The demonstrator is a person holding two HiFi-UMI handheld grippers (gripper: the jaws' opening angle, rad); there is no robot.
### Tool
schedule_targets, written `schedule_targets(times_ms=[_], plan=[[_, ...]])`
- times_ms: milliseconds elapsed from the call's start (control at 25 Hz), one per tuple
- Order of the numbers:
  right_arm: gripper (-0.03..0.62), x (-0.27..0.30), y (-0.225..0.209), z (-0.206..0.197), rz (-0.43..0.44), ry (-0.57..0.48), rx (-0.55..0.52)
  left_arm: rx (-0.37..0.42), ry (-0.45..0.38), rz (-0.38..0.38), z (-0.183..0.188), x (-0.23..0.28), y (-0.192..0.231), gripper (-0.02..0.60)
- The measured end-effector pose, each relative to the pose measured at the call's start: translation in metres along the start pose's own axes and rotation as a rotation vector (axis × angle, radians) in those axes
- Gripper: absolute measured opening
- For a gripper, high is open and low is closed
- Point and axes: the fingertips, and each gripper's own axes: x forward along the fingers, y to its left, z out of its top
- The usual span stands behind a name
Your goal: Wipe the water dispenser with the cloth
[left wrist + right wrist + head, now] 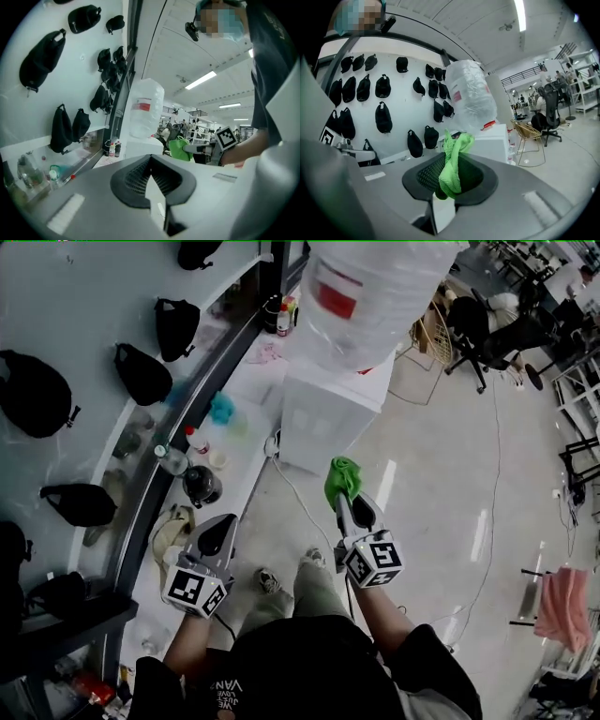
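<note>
There is one water dispenser (328, 418) with one big bottle (375, 296), one green cloth (343, 479), two grippers, the left gripper (223, 526) and the right gripper (354, 507), one pink towel (562, 606), and well over a dozen black bags (383, 117).

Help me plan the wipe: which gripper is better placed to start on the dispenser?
Right. The right gripper holds the green cloth, nearer the water dispenser; the left gripper is empty.

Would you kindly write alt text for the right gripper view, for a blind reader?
The right gripper is shut on a green cloth, pointing toward a white water dispenser topped with a large bottle. Black bags hang on the wall behind.
</note>
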Motion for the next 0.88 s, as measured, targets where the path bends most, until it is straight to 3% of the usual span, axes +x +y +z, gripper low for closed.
schedule_targets(times_ms=[160,600,880], plan=[[0.075,0.036,-0.007,-0.012,0.006,0.014,-0.014,-0.011,0.008,-0.009,-0.012,0.026,0.014,0.002],[0.075,0.182,-0.009,-0.032,0.12,0.022,-0.135,-0.009,0.047,0.066,-0.035,0.073,0.061,0.002],[0.075,0.26,-0.01,-0.031,0.127,-0.038,-0.18,-0.01,0.041,0.098,-0.039,0.094,0.083,0.002]])
